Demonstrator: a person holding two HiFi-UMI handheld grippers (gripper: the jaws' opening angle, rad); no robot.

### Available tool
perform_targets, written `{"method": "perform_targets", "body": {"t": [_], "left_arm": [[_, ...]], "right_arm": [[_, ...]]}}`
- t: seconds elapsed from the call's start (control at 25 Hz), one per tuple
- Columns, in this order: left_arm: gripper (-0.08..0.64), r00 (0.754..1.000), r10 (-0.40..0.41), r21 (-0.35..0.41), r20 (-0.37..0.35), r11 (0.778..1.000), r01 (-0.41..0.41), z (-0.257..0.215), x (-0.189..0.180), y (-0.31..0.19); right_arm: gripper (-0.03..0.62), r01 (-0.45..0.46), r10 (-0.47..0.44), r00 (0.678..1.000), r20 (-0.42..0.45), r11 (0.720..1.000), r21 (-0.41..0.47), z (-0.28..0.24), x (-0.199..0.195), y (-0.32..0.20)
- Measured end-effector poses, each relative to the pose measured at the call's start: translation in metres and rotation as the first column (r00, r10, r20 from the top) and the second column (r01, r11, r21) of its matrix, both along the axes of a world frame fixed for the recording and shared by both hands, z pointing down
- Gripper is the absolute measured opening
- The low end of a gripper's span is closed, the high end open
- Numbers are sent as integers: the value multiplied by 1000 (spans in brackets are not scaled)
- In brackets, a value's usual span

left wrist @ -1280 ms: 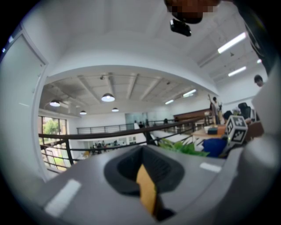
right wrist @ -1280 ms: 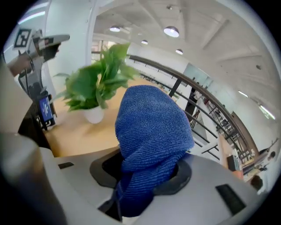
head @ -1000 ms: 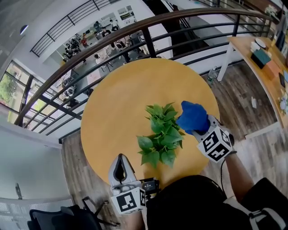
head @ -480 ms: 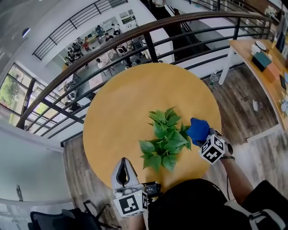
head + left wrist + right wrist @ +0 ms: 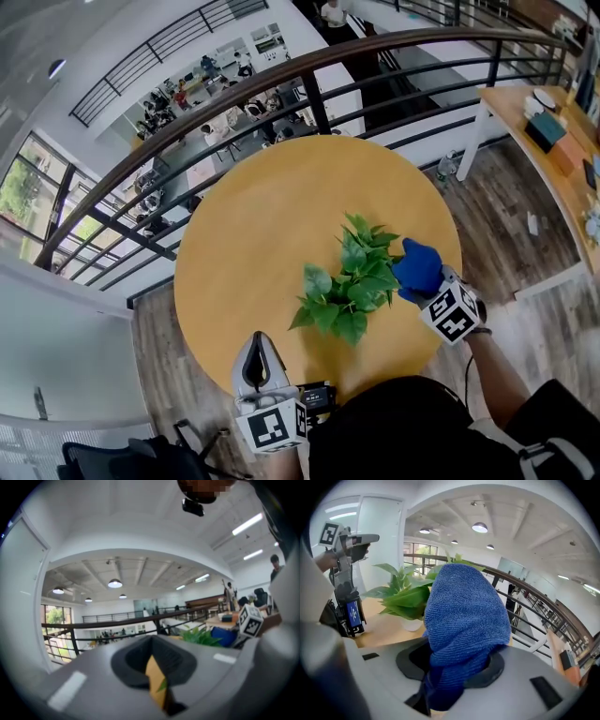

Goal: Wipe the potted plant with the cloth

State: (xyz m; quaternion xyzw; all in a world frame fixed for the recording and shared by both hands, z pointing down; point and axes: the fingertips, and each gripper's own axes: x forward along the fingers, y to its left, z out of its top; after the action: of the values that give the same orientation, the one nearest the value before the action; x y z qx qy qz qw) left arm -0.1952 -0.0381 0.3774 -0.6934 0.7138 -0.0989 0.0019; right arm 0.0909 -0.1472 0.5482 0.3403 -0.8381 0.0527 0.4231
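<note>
I see one round, yellow wooden table (image 5: 244, 225) under me. On it stands the potted plant (image 5: 352, 286), its white pot (image 5: 410, 623) flat on the top, just left of my right gripper (image 5: 419, 272), ahead-right of my left gripper (image 5: 255, 349).

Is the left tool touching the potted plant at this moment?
Apart. The head view shows a strip of bare yellow table between the left tool and the nearest leaves of the potted plant.
</note>
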Motion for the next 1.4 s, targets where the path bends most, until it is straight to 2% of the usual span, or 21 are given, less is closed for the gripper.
{"method": "perform_targets", "body": {"t": [0.12, 0.36, 0.56, 0.84, 1.04, 1.12, 1.2, 1.24, 1.32, 1.4], "left_arm": [[0, 1000, 2, 3, 3, 1000, -2, -2, -3, 0], [0, 1000, -9, -4, -1, 1000, 9, -3, -6, 2], [0, 1000, -5, 7, -8, 1000, 5, -3, -7, -5], [0, 1000, 9, -5, -17, 1000, -9, 3, -4, -5], [2, 999, 42, -29, -23, 999, -42, 11, 1, -9], [7, 996, 81, -63, -24, 995, -82, 21, 8, -15], [110, 991, 130, -105, -27, 986, -132, 34, 19, -23], [137, 988, 152, -125, -27, 980, -154, 41, 25, -27], [146, 983, 184, -161, -18, 970, -185, 55, 34, -34], [146, 978, 206, -199, 4, 959, -202, 70, 42, -41]], "right_arm": [[170, 70, -71, 997, 9, 997, 42, -15, -28, -1], [170, 174, -177, 983, 57, 982, 68, -33, -62, 15], [170, 203, -220, 961, 167, 973, 113, -57, -78, 19], [170, 242, -287, 934, 212, 946, 217, -109, -91, 25], [170, 213, -308, 906, 292, 925, 314, -167, -92, 24], [170, 191, -303, 907, 292, 915, 355, -188, -88, 19], [170, 167, -287, 921, 263, 901, 400, -201, -82, 9], [170, 158, -276, 931, 238, 894, 419, -204, -80, 3], [170, 151, -251, 951, 182, 887, 436, -197, -78, -10], [170, 158, -231, 964, 135, 899, 408, -175, -80, -20]]}}
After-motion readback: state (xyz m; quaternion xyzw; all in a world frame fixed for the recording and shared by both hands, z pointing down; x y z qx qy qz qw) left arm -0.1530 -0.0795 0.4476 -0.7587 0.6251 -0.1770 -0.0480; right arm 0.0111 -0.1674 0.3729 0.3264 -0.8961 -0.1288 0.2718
